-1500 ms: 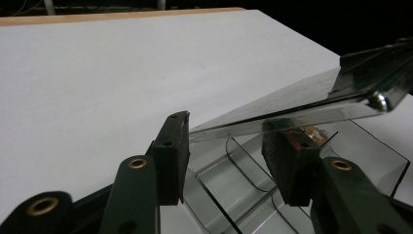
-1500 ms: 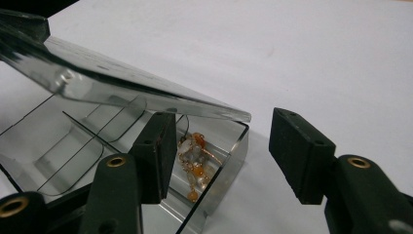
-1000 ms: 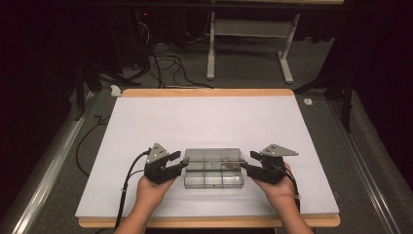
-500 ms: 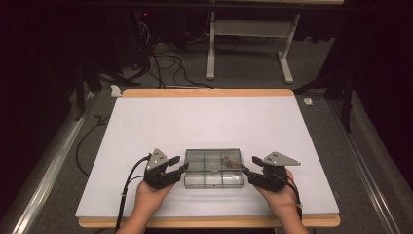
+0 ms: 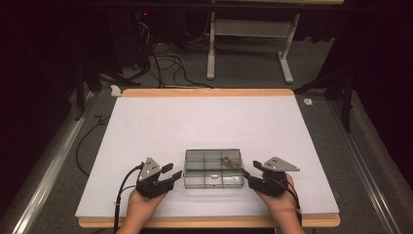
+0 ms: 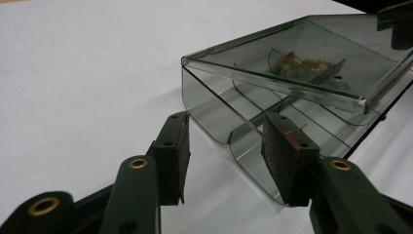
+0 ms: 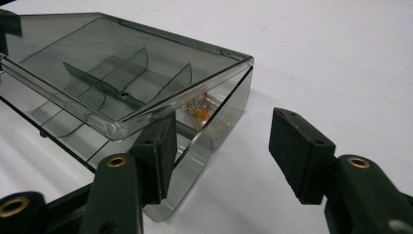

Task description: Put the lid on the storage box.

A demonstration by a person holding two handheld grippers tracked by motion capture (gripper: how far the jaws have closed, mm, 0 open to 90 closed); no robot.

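Observation:
A clear smoky plastic compartment box (image 5: 213, 168) lies on the white table top near the front edge. Its lid (image 6: 311, 58) sits slightly raised over the base. Small orange-brown bits (image 7: 199, 109) lie in one far compartment (image 5: 229, 161). My left gripper (image 5: 174, 174) is at the box's left end, open, its pads (image 6: 178, 156) just short of the near corner. My right gripper (image 5: 246, 174) is at the box's right end, also open. In the right gripper view one pad (image 7: 158, 146) stands in front of the box corner and the other pad (image 7: 297, 151) is over bare table.
The white sheet (image 5: 146, 126) covers a wooden table with wide free room behind and beside the box. Beyond the far edge are a dark floor, cables (image 5: 165, 63) and a white stand (image 5: 248, 44). A cable (image 5: 124, 185) trails from the left gripper.
Both hands have slid a little toward the table's near edge, the left one more. The box has stayed in place and the jaws keep the same width.

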